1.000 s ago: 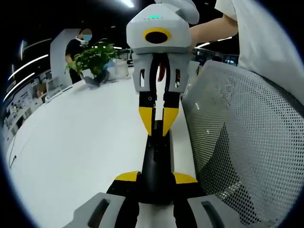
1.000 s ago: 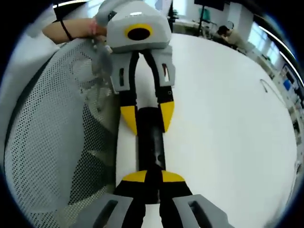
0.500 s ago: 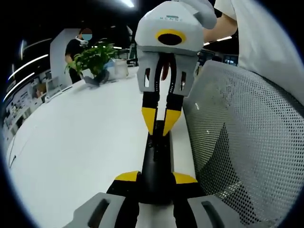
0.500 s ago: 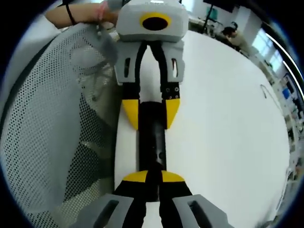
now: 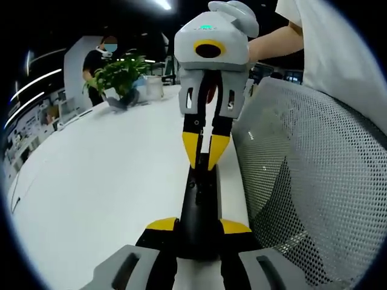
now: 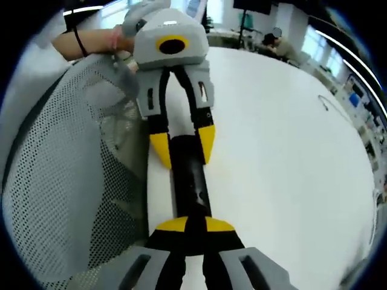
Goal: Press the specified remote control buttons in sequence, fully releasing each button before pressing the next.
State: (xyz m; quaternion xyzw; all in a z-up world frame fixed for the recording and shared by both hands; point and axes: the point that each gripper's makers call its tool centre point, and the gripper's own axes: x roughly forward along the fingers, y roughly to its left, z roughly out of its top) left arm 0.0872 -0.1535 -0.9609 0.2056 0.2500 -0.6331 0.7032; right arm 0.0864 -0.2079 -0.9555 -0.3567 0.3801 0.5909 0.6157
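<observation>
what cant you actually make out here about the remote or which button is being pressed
- Remote control buttons, left gripper view: too dark and glossy to tell apart.
- Its near end: covered by the left gripper fingers.
- Right gripper view: the remote has its far end behind the left gripper's fingers, and its near end under the right gripper.

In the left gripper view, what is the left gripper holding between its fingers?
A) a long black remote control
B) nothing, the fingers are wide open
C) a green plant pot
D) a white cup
A: the left gripper has its yellow-tipped fingers closed on one end of the long black remote control, while the right gripper meets its far end above the white table.
</observation>
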